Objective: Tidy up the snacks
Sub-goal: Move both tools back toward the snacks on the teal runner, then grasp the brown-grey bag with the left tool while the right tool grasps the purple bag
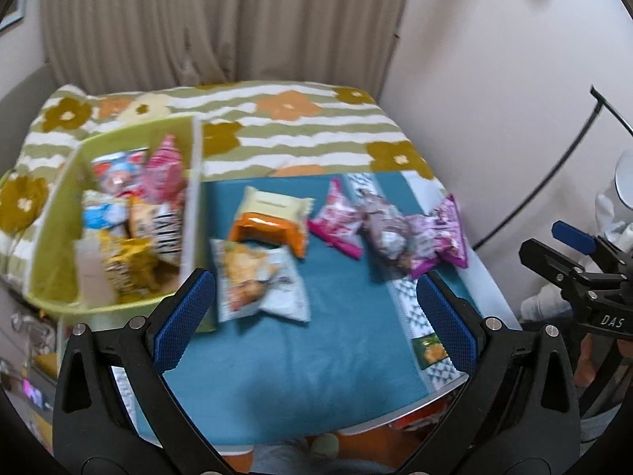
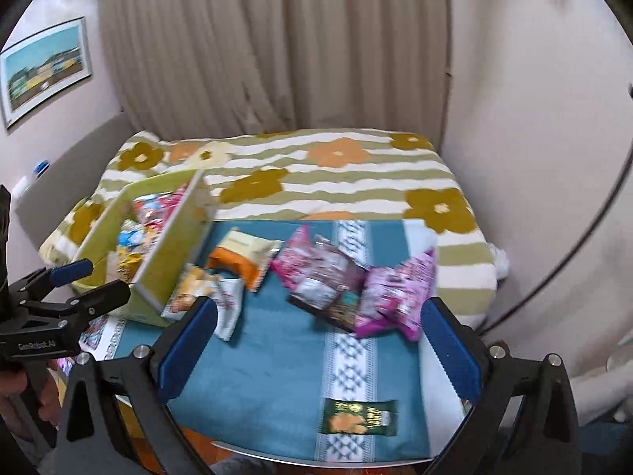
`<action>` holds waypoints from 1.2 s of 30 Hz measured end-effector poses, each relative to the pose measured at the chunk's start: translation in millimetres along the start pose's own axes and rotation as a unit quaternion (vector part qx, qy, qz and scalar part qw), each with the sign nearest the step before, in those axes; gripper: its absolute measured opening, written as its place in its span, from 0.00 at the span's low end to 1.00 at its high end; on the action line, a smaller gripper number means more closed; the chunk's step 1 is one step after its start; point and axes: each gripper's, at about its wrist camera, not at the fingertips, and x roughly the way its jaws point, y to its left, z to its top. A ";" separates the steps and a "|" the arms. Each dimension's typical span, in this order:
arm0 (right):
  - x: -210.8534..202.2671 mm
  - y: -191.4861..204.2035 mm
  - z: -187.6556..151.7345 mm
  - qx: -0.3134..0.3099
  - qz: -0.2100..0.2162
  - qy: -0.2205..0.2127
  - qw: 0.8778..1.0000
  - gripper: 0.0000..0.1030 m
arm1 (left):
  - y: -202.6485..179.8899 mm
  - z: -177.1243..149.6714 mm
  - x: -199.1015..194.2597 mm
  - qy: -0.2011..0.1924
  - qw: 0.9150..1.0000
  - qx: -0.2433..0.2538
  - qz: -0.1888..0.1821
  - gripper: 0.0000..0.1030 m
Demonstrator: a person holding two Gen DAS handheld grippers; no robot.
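- Green bin (image 1: pixel 55 213) at left already holds packets; loose snack packets (image 1: pixel 261 281) lie right of it on teal cloth (image 1: pixel 277 376), awaiting sorting.
- Left gripper (image 1: pixel 314 316) and right gripper (image 2: pixel 320 340) both wide, empty, above the cloth.

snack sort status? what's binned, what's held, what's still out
Done: the green bin already holds several packets. In hand: nothing; left gripper and right gripper are both open and empty above the blue cloth. Left: six packets still out, namely the white chip bag, orange packet, pink packet, brown packet, purple packet, small green packet.
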 end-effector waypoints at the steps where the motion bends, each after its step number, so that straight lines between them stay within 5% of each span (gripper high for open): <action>1: 1.6 -4.6 -1.0 0.006 -0.003 0.001 1.000 0.99 | -5.8 3.1 8.6 0.005 1.000 0.006 -0.008 0.99; 10: 51.2 -53.8 -11.0 0.070 -0.047 0.024 0.996 0.99 | -38.3 38.0 109.8 0.074 0.993 0.039 -0.086 0.99; 23: 128.7 -80.7 -8.3 0.097 -0.073 0.074 0.990 0.99 | -67.3 57.0 242.6 0.190 0.967 0.037 -0.165 0.97; 36: 164.1 -88.2 -4.6 0.075 -0.085 0.110 0.987 0.99 | -73.5 55.2 286.0 0.250 0.951 0.045 -0.177 0.67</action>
